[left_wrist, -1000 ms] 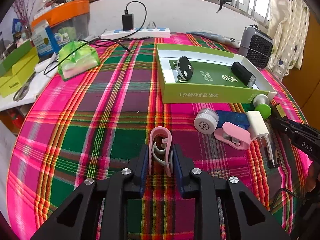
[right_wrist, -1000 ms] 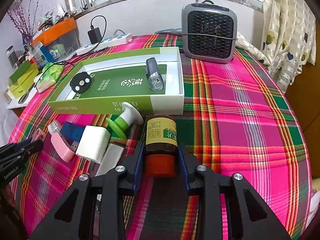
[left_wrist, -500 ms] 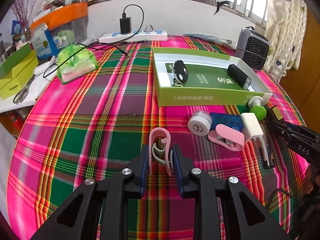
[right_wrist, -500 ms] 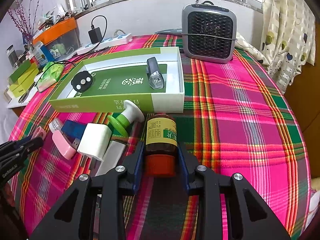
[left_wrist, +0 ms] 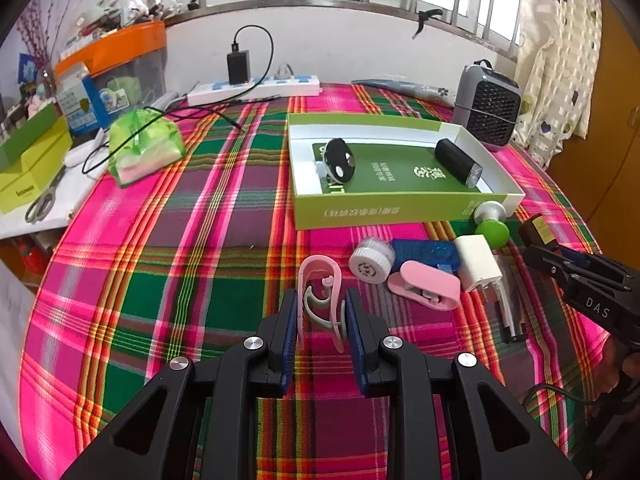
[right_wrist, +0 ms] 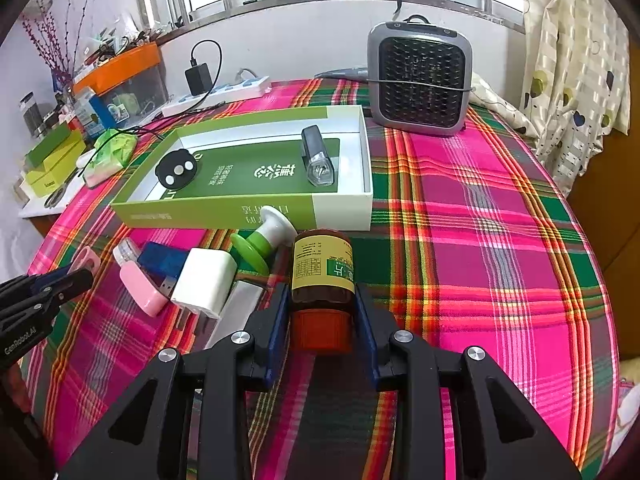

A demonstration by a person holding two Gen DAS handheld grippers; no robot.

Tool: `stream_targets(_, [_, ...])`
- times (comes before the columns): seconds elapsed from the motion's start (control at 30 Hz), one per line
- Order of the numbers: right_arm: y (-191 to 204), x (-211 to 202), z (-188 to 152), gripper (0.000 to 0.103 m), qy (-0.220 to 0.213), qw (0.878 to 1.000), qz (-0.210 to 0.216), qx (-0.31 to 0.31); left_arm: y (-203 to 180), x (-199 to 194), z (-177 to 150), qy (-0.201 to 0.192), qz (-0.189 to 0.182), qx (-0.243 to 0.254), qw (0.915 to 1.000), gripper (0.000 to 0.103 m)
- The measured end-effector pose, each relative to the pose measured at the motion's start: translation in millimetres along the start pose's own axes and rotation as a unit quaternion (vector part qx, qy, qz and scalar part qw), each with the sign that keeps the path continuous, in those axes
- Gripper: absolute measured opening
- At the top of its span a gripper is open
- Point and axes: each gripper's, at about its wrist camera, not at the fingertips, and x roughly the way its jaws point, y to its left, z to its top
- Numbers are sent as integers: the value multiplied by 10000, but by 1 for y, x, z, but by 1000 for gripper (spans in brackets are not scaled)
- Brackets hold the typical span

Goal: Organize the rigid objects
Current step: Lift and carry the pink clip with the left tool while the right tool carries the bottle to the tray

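Left gripper (left_wrist: 322, 314): pressed onto a pink clip (left_wrist: 320, 292), which is held upright between the blue pads just above the plaid-covered worktop (left_wrist: 180, 280).

Right gripper (right_wrist: 322, 320): clamped on a brown bottle (right_wrist: 323, 276) with a yellow-green label and an orange cap; the cap end is turned toward the camera, and the bottle is pinched at the neck and shoulder.

Green-and-white box (right_wrist: 344, 212): open, set on the worktop beyond both grippers. Two things are contained in it: a round black remote (right_wrist: 176, 169) with pale buttons at one end, and a black flashlight (right_wrist: 317, 157) at the other. They lie well apart.

Loose cluster in front of the box, between the two grippers:
- green-and-white knob (right_wrist: 260, 242), lying tilted, just beside the box wall and near the bottle;
- white charger (right_wrist: 206, 282), plug prongs visible;
- blue translucent case (left_wrist: 424, 254), partly covered by its neighbours;
- pink stapler-like piece (left_wrist: 426, 290);
- white round cap (left_wrist: 371, 265), ridged;
- silver flat bar (right_wrist: 236, 314), beside the charger.

Grey fan heater (right_wrist: 418, 80): upright at the far edge of the worktop, beyond the box.
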Motion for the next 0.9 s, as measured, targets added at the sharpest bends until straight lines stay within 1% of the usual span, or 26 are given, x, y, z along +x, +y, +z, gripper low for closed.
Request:
stream_targets(0.5, [4, -18, 17, 33, -266, 9996, 105, -88, -11, -11, 22, -239, -71, 159, 9996, 22])
stream_targets(0.9, [9, -21, 38, 33, -375, 9988, 226, -228, -18, 0, 48, -257, -249, 218, 9991, 22])
